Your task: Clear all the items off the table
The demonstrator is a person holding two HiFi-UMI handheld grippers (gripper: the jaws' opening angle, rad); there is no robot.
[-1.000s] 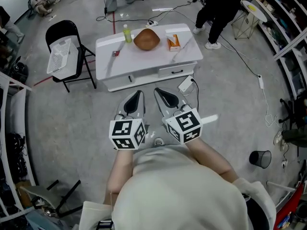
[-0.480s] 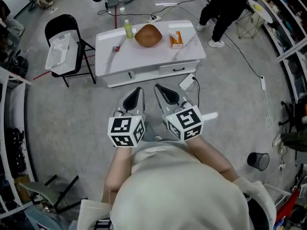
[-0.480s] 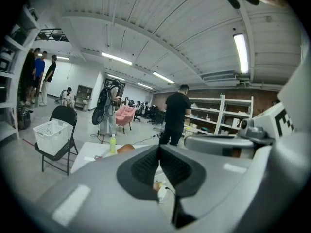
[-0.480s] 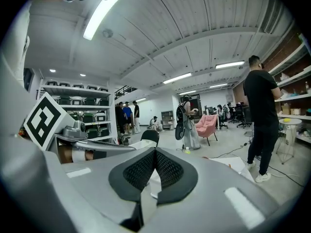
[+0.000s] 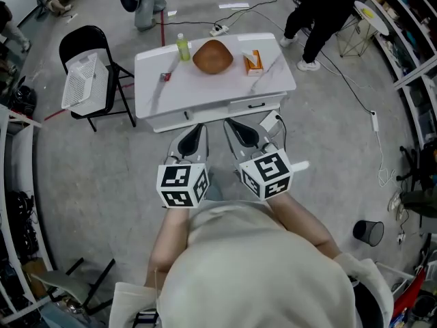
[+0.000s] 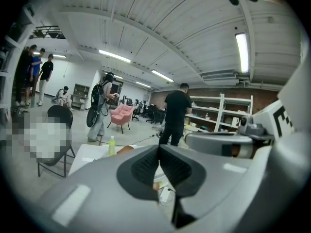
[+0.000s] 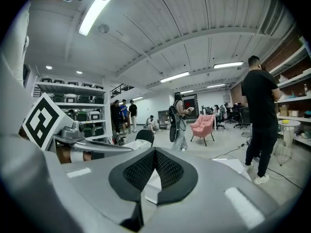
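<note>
The low white table (image 5: pixel 171 94) carries a yellow-green bottle (image 5: pixel 182 46), a brown bowl (image 5: pixel 212 56), an orange box (image 5: pixel 253 61) and a small red item (image 5: pixel 164 76). My left gripper (image 5: pixel 199 129) and right gripper (image 5: pixel 231 123) hover side by side over the floor, just short of the table's front edge. Both are shut with nothing between the jaws. In the left gripper view the shut left gripper (image 6: pixel 159 155) points at the bottle (image 6: pixel 112 145) and bowl (image 6: pixel 127 149). The right gripper (image 7: pixel 154 154) is likewise shut and empty in its own view.
A black folding chair (image 5: pixel 89 43) left of the table holds a white basket (image 5: pixel 80 80). A white adapter with cable (image 5: pixel 268 120) lies on the floor by the table's right front corner. A person in black (image 5: pixel 321 5) stands behind the table, and a black bin (image 5: pixel 369 229) is at far right.
Both grippers have moved forward together, and the gap to the table's front edge has shrunk. Their jaws stay shut.
</note>
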